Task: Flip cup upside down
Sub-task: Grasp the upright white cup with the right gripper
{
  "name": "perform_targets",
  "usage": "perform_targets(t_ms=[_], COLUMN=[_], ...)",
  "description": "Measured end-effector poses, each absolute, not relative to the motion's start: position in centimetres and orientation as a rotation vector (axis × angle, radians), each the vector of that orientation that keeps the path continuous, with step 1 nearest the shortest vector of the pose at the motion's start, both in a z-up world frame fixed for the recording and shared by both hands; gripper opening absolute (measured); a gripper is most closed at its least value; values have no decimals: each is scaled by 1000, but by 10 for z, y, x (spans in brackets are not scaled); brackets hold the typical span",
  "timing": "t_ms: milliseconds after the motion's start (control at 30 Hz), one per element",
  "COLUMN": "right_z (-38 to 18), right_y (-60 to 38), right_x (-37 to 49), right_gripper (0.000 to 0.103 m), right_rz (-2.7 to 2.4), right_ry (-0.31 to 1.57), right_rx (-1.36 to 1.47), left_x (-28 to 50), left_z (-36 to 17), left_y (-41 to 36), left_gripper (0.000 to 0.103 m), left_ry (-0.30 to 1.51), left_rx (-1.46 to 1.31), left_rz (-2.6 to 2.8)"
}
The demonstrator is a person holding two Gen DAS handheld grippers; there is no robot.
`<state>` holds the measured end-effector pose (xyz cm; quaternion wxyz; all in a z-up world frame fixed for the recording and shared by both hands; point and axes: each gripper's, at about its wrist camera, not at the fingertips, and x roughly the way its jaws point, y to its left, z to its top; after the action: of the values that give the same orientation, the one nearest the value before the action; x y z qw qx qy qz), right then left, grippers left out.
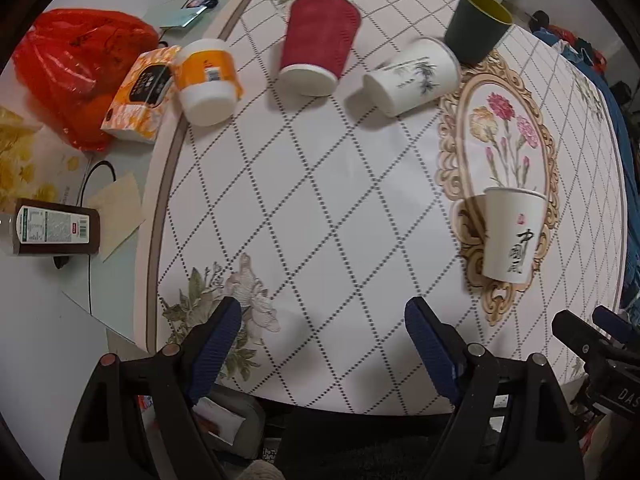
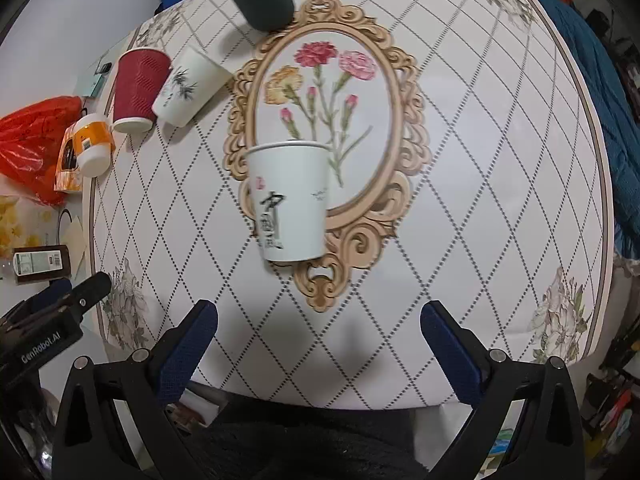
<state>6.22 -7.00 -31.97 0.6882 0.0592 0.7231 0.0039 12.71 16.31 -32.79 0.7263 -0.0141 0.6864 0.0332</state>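
The white paper cup with black brush writing [image 2: 290, 204] stands on the lower part of the gold oval frame printed on the tablecloth [image 2: 480, 160], just below the printed carnations. Its closed end faces up toward you and the wide rim seems to rest on the cloth, so it appears to stand upside down. Nothing touches it.

Your right gripper [image 2: 318, 328] hangs above the cloth on the near side of that cup, well clear of it. Its blue pads stand wide apart and hold nothing. Your left gripper [image 1: 324, 320] hovers further left over the diamond pattern, beside a printed pale flower; its jaws are likewise spread and empty.

Toward the far edge you have a row of other cups: a white cup with an orange band [image 1: 206, 80], a red ribbed cup [image 1: 318, 42] and a white cup with a bamboo print [image 1: 414, 74], with the red and bamboo cups close together. A dark green cup with a yellow inside [image 1: 476, 26] stands mouth up at the far end.

Off the cloth on the left lie a red plastic bag [image 1: 80, 64], an orange tissue pack [image 1: 142, 92] and a brown bottle [image 1: 56, 232].
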Motion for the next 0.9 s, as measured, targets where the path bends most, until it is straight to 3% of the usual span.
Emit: perform_targets(t_ms=[100, 200, 400, 600, 733, 900], right_z=[-324, -329, -326, -307, -318, -346], right_y=[-56, -42, -19, 20, 46, 43], right_x=[63, 65, 79, 91, 68, 22], right_gripper=[103, 103, 103, 103, 103, 100], right_rz=[31, 66, 161, 398, 650, 995], right_ry=[1638, 1660, 1668, 1478, 1194, 858], right_rx=[122, 91, -118, -808, -1435, -2007], left_x=[122, 121, 121, 122, 121, 124], left_z=[-332, -342, -360, -380, -391, -399], left_y=[174, 180, 187, 185, 182, 176], left_gripper=[84, 97, 97, 97, 97, 97], left_ry=[1527, 1538, 1540, 1542, 1558, 1558], left_rx=[-78, -93, -148, -121, -170, -199], left_rz=[89, 103, 121, 160, 173, 194])
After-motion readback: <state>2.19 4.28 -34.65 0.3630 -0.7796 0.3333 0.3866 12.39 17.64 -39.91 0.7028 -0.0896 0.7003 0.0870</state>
